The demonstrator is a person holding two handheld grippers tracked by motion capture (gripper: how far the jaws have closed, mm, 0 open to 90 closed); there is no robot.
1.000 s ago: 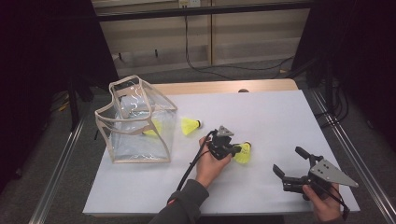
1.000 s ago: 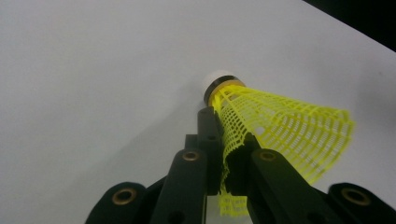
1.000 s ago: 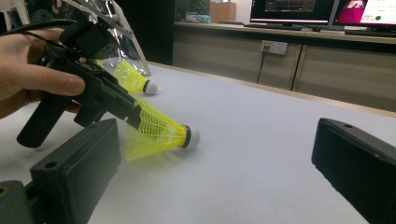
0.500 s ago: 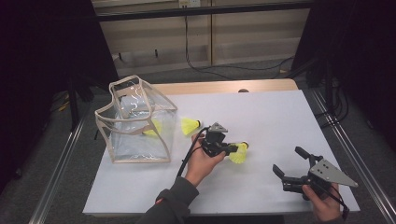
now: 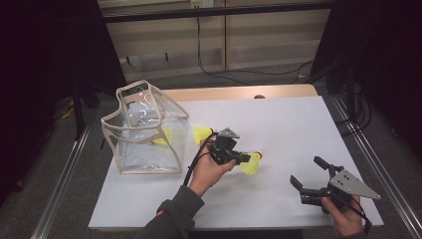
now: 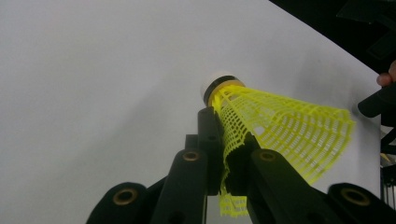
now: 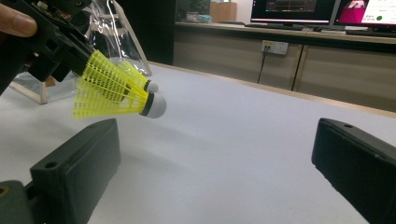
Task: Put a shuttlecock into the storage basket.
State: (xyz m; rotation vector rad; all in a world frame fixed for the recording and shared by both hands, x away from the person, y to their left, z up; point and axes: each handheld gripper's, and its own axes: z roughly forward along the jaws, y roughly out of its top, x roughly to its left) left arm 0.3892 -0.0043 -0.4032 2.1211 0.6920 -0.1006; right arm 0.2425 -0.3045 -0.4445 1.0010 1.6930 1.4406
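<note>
Yellow shuttlecock [image 6: 275,126] pinched in left tongs [image 6: 227,154] — right tongs [image 5: 311,179] spread, well apart.

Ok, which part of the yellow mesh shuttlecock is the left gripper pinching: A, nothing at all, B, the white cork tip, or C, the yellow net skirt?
C: in the left gripper view the left gripper is shut on the net skirt of the yellow mesh shuttlecock, with the white cork tip free beyond its fingers.
</note>
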